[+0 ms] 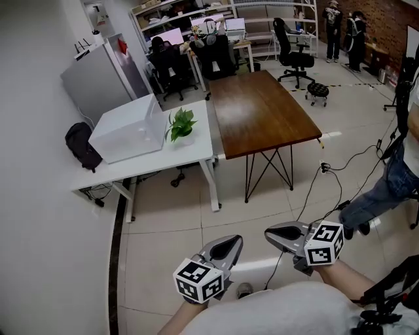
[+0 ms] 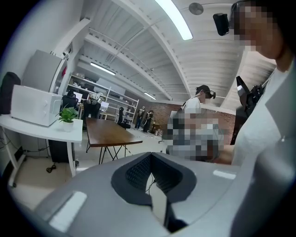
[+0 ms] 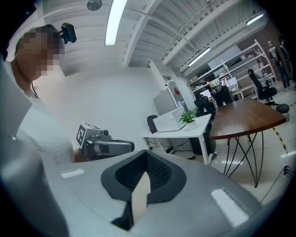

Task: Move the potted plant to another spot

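Looking like an open-plan office or lab workspace: keeping monitors [image 1: 171, 36] on back desks [image 1: 242, 44], stacking metal shelving [image 1: 275, 13] behind them, parking swivel chairs [image 1: 291, 47] about, trailing cables [image 1: 357, 157] across pale floor tiles [image 1: 170, 216] beside a wooden table [image 1: 262, 111].

You see smooth satin wood on the brown table [image 1: 262, 111], upper centre; the white table [image 1: 196, 154] left of it looks matt, the floor tiles [image 1: 177, 222] glossy, your left gripper [image 1: 227, 246] matt grey plastic.

The head view looks steeply down from afar at the white rectangular worktop [image 1: 191, 152]. The 2 gripper views sit low and face that same worktop almost level, equally distant.
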Tool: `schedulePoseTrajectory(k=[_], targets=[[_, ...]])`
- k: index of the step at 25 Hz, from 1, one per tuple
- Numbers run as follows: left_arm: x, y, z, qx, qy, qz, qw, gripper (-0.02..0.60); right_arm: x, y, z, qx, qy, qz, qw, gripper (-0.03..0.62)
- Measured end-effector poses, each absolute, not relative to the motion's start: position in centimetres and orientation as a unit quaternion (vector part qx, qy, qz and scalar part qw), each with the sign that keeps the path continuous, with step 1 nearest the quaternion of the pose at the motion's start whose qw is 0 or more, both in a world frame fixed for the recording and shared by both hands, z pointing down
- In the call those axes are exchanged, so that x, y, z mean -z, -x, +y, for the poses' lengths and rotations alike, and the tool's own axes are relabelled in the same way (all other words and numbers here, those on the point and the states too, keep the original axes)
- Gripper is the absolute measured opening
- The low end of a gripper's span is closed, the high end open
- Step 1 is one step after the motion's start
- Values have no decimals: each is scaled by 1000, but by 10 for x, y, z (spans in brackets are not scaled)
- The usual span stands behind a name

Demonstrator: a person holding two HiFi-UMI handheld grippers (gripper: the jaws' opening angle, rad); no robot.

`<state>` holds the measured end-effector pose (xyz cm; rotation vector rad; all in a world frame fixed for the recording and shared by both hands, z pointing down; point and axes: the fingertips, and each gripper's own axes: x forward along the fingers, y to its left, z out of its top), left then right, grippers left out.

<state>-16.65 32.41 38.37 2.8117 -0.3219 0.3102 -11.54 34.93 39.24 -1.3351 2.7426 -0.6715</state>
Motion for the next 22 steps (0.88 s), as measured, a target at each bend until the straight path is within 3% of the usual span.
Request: schedulePoseTrajectory(k=[22], targets=[[-372, 162, 421, -100, -976, -151, 120, -3, -372, 111, 438, 161, 398, 903, 0, 5]])
